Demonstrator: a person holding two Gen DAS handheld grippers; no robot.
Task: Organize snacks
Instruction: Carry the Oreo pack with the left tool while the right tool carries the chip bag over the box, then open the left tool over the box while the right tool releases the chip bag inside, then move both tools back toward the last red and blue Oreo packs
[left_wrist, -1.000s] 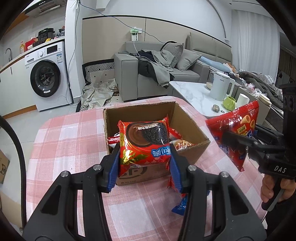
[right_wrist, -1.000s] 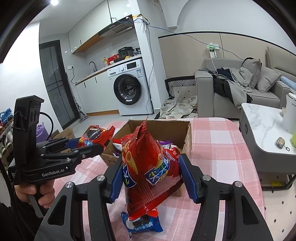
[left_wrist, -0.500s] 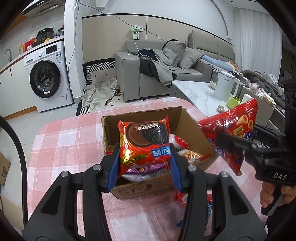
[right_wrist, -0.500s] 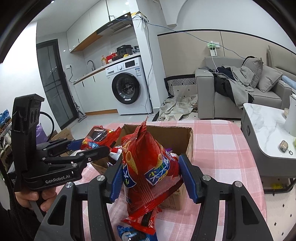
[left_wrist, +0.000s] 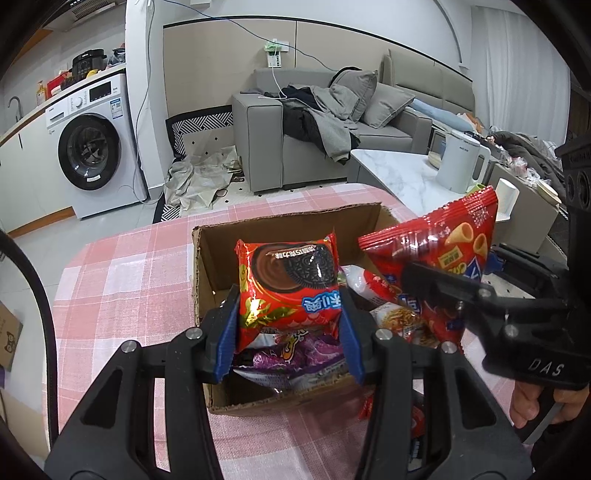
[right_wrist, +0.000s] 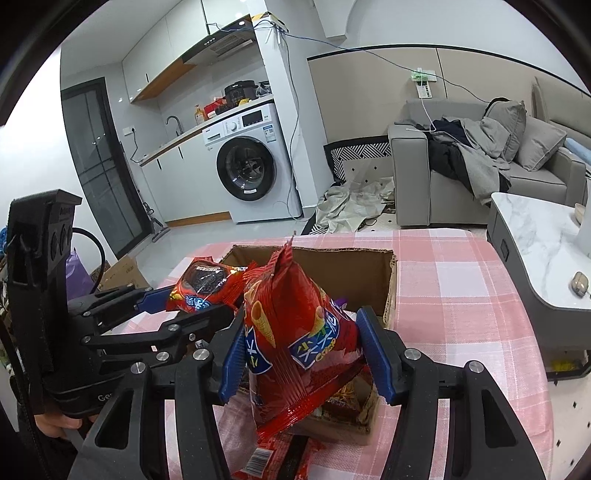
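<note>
Over the checked tabletop (left_wrist: 122, 280) we are tilting both tongs down above the cardboard box (left_wrist: 288, 225): left tongs (left_wrist: 290, 328) gripping a cookie pack (left_wrist: 288, 280), right tongs (right_wrist: 306, 354) gripping a chip bag (right_wrist: 295, 332).

Grey sofa (left_wrist: 332, 147) out back with clothes (left_wrist: 317, 114) dumped on it, washer (left_wrist: 92, 147) well left of it, white kettle (left_wrist: 461, 162) to its right.

Packets (right_wrist: 280, 458) below the box (right_wrist: 388, 280) seem cut off, unreadable.

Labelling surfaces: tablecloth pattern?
Pink-and-white check tablecloth, clearest in the left wrist view.
</note>
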